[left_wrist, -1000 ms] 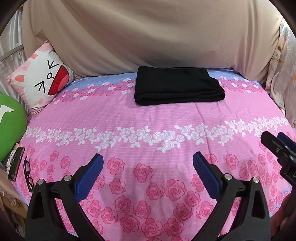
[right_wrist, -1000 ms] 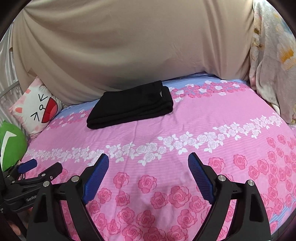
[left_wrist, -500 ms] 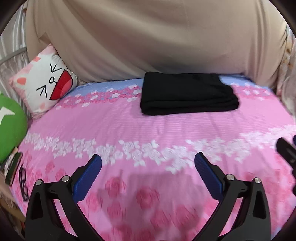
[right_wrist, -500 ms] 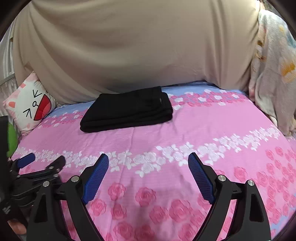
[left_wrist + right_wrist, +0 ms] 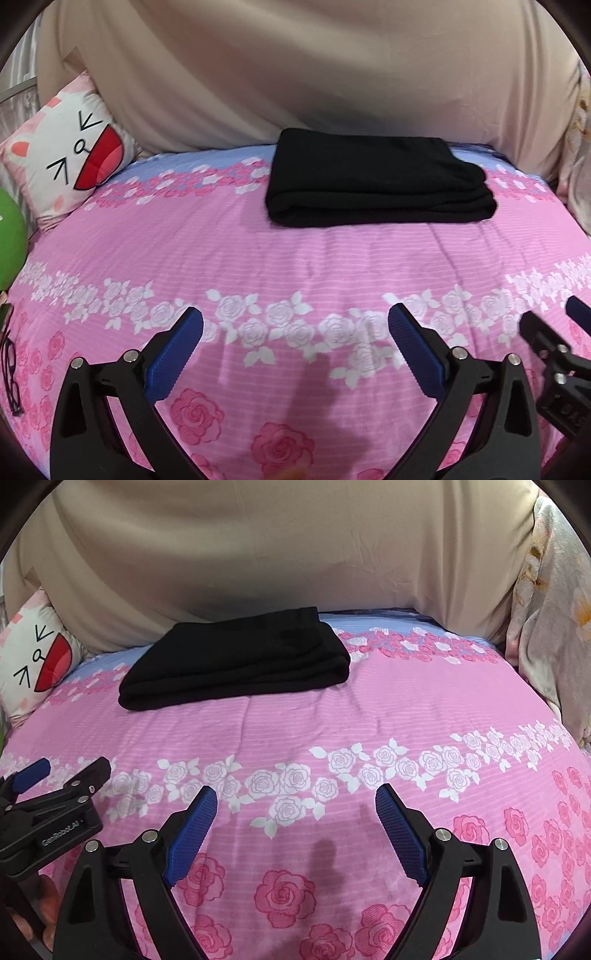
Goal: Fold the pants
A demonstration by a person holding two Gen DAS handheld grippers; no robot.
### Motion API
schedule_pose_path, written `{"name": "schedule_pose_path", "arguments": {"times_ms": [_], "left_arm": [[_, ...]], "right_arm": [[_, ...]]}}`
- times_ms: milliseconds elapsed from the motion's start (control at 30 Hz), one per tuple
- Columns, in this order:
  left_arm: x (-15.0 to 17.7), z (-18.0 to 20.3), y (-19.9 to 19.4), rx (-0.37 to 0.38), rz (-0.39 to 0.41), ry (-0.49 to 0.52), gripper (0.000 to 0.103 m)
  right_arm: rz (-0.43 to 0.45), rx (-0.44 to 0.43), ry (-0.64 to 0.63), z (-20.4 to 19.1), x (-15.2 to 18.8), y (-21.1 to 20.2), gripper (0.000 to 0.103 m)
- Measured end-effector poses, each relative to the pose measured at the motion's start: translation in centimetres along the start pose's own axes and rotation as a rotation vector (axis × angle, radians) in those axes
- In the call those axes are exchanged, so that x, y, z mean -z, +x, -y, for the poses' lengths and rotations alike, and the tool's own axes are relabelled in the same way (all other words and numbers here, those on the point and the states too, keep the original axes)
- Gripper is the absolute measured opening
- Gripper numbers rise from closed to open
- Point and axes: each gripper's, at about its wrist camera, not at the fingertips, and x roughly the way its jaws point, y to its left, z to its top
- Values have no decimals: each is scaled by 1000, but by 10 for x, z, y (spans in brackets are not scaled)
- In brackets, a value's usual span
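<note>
The black pants (image 5: 373,177) lie folded in a neat rectangular stack at the far side of the pink rose-print bed (image 5: 258,251). They also show in the right wrist view (image 5: 240,661). My left gripper (image 5: 295,325) is open and empty, hovering over the near part of the bed, well short of the pants. My right gripper (image 5: 295,801) is open and empty too, beside it on the right. Each gripper shows at the edge of the other's view: the right one (image 5: 554,325) and the left one (image 5: 70,768).
A beige sheet (image 5: 295,74) hangs behind the bed. A white cartoon-face pillow (image 5: 70,147) and a green cushion (image 5: 9,240) lie at the far left. Black glasses (image 5: 11,373) lie at the left edge. A floral blanket (image 5: 554,627) hangs at the right.
Both grippers have moved forward toward the folded pants, which look larger and nearer. Both stay open. The pants have not moved.
</note>
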Motion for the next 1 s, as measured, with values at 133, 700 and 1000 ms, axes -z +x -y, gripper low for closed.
{"name": "schedule_pose_path", "arguments": {"times_ms": [133,700,1000], "left_arm": [[0,3,-2,7,14,8,98],[-1,4,-1,14,11,19,98],[1,-10,7,21,-30,-46,98]], "right_arm": [[-7,21,-2,-1,0,2,86],[-16,44,-12,-4,1,4,86],[-21,41,-1,-3,2,4,86]]}}
